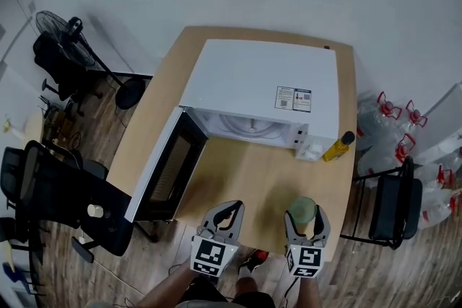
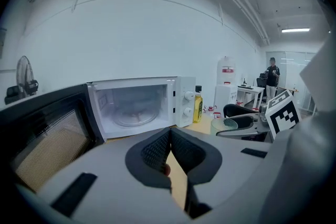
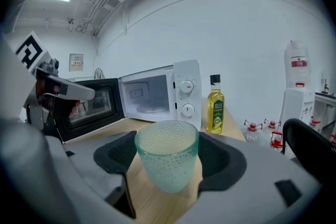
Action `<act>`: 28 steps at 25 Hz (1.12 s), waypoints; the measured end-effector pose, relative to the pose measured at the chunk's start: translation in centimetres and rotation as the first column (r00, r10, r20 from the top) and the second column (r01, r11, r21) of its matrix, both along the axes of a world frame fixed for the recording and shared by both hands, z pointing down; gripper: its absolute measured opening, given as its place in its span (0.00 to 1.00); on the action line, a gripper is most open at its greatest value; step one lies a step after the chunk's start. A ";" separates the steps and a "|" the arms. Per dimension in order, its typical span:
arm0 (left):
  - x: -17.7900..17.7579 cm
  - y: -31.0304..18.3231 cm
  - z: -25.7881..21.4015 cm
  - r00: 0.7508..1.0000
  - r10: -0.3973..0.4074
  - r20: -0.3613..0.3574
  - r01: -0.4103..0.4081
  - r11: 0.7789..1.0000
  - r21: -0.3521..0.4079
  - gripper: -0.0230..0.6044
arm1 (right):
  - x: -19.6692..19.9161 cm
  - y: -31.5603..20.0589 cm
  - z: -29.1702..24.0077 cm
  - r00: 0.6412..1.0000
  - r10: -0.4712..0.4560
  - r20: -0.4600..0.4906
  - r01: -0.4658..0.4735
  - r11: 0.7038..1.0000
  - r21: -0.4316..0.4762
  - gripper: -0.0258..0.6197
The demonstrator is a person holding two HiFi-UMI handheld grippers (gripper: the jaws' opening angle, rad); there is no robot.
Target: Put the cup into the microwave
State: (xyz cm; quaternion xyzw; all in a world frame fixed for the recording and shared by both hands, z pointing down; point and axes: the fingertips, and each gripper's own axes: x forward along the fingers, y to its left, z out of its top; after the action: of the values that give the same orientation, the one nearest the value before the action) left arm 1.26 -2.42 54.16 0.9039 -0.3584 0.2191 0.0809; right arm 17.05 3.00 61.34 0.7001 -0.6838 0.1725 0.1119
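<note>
A pale green dimpled glass cup stands upright between the jaws of my right gripper, which is shut on it near the table's front edge. The white microwave sits at the back of the wooden table with its door swung open to the left and its cavity empty except for the glass turntable. My left gripper hovers beside the right one, in front of the open door. Its jaws are pressed together with nothing between them.
A yellow oil bottle stands right of the microwave's control panel. Black chairs are at the left, a standing fan at far left. A folding chair and water jugs are at the right.
</note>
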 end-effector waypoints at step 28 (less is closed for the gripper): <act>-4.3 -4.3 -8.1 0.989 -0.097 -0.108 0.113 0.981 0.156 0.07 | -5.9 -5.2 -11.5 0.991 -0.132 -0.016 0.132 0.976 0.175 0.61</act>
State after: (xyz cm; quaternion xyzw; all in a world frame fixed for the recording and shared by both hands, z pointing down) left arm -3.00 -6.68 46.04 0.8971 -0.4177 0.1393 0.0364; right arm 11.20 -2.16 49.79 0.6606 -0.7411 0.1022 0.0623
